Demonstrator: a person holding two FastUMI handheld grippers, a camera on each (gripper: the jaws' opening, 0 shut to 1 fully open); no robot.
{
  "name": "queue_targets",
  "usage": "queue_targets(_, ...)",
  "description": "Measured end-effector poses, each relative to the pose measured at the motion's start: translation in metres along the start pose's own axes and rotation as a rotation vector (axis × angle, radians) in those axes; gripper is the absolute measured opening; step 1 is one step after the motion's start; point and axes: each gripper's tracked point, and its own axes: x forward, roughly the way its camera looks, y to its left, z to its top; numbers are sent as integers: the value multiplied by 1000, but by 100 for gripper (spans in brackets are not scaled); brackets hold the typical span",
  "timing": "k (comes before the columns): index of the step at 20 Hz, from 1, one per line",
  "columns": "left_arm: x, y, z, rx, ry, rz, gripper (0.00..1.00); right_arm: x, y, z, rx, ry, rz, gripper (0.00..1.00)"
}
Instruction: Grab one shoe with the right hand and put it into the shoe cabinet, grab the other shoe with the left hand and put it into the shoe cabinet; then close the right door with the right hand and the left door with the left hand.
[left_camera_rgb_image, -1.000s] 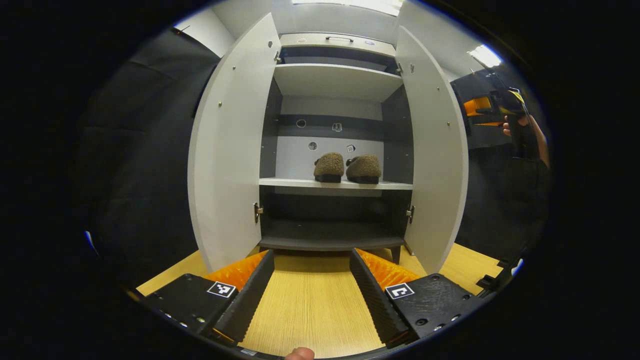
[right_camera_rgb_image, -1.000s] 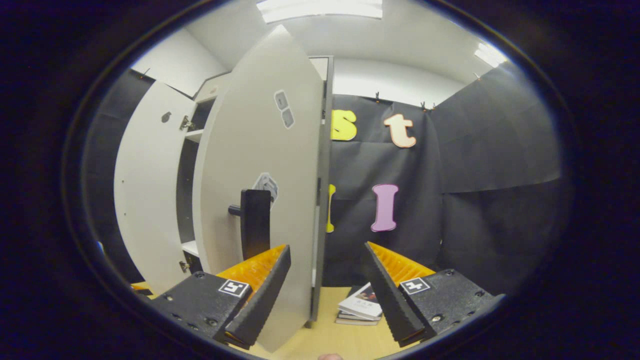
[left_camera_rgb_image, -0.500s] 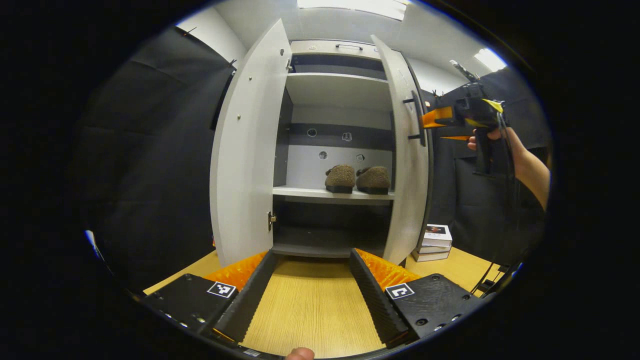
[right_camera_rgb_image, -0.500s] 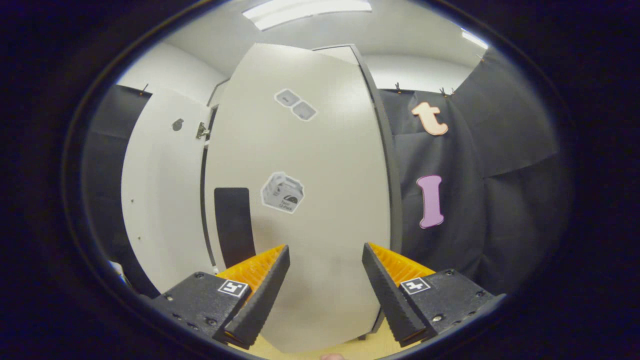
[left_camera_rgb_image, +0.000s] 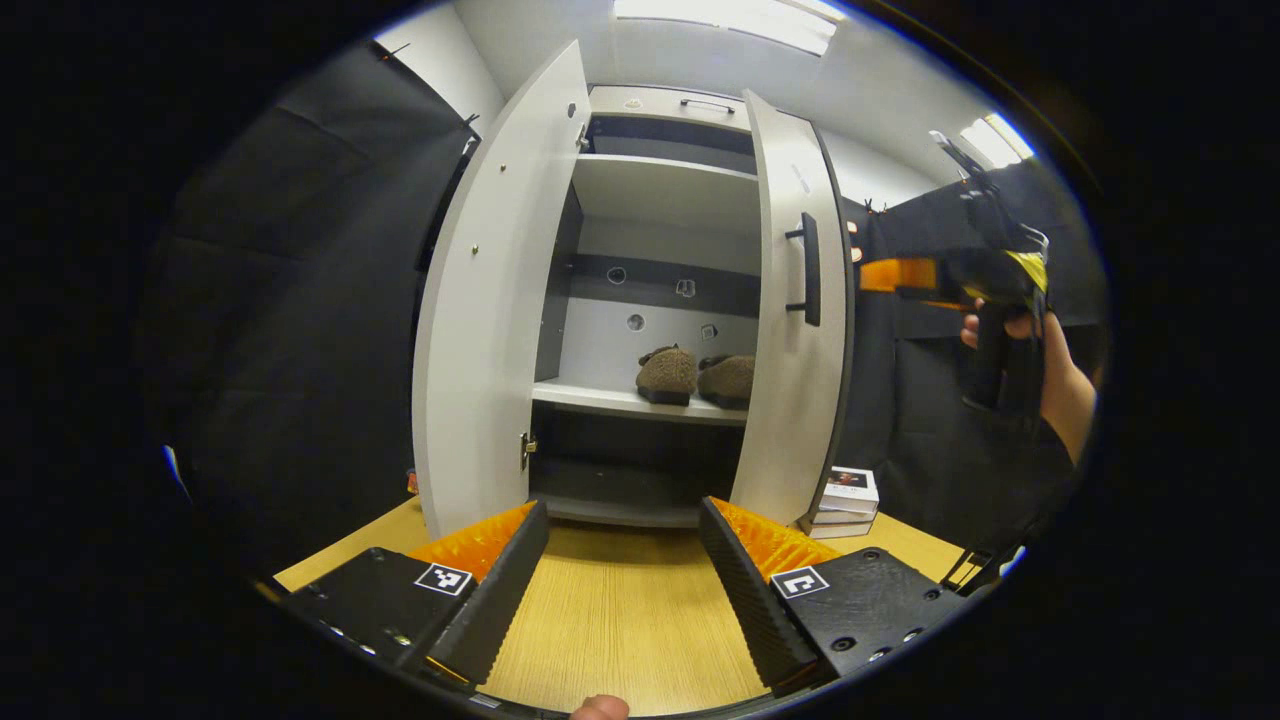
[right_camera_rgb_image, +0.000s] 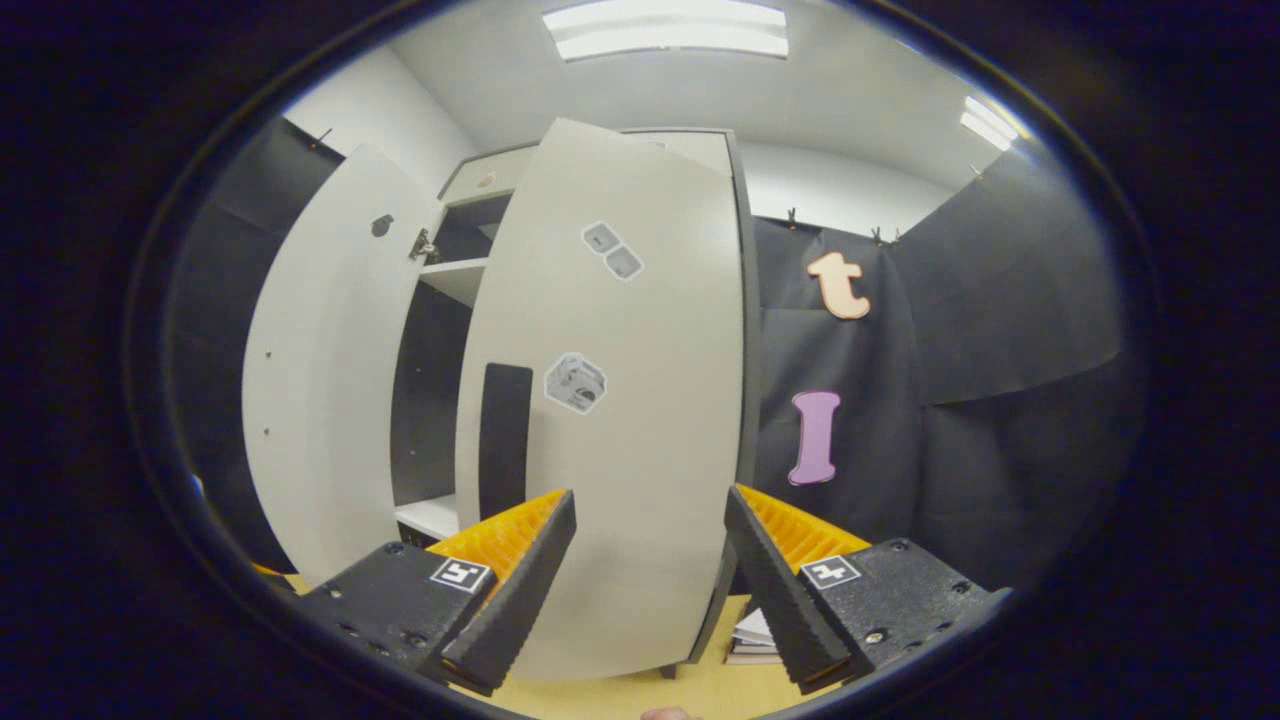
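Note:
Two fuzzy brown shoes (left_camera_rgb_image: 695, 375) sit side by side on the middle shelf of the white shoe cabinet (left_camera_rgb_image: 660, 190). The left door (left_camera_rgb_image: 495, 310) stands wide open. The right door (left_camera_rgb_image: 800, 330), with its dark handle (left_camera_rgb_image: 808, 268), is swung most of the way shut and hides part of the right shoe. In the left gripper view my left gripper (left_camera_rgb_image: 625, 570) is open above the wooden floor, well short of the cabinet. The right gripper (left_camera_rgb_image: 890, 275), held by a hand, hovers just right of the right door's edge. In the right gripper view my right gripper (right_camera_rgb_image: 648, 560) is open, close in front of the right door (right_camera_rgb_image: 620, 400).
A stack of books (left_camera_rgb_image: 848, 495) lies on the wooden floor (left_camera_rgb_image: 610, 620) just right of the cabinet, also seen as books (right_camera_rgb_image: 755, 640) beside the door's foot. Black cloth walls close in on both sides. The lower shelf (left_camera_rgb_image: 620, 480) is dark.
The right door has swung from wide open to mostly shut, with the right gripper following behind it. My left gripper has stayed back, shifting slightly.

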Motion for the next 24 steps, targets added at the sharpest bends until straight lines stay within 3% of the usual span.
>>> queue_targets(3, 7, 2, 10, -24, -14, -8, 93, -48, 4, -41, -12, -24, -50, 98)
queue_targets(9, 14, -4, 20, -60, -23, -28, 93, -110, 27, -165, 16, 155, -91, 98)
queue_targets(13, 15, -4, 25, -69, -11, -32, 93, -126, 38, -215, 21, 233, -114, 98)
queue_targets(17, 9, 18, 66, -84, -102, 21, 93, -121, 44, -217, 46, 258, -93, 96)
queue_targets(20, -3, 72, 129, 8, -232, 128, 93, -115, 43, -210, 44, 254, -86, 98)
queue_targets(24, -7, 146, 192, -17, -337, 235, 93, -109, 42, -202, 31, 252, -68, 96)
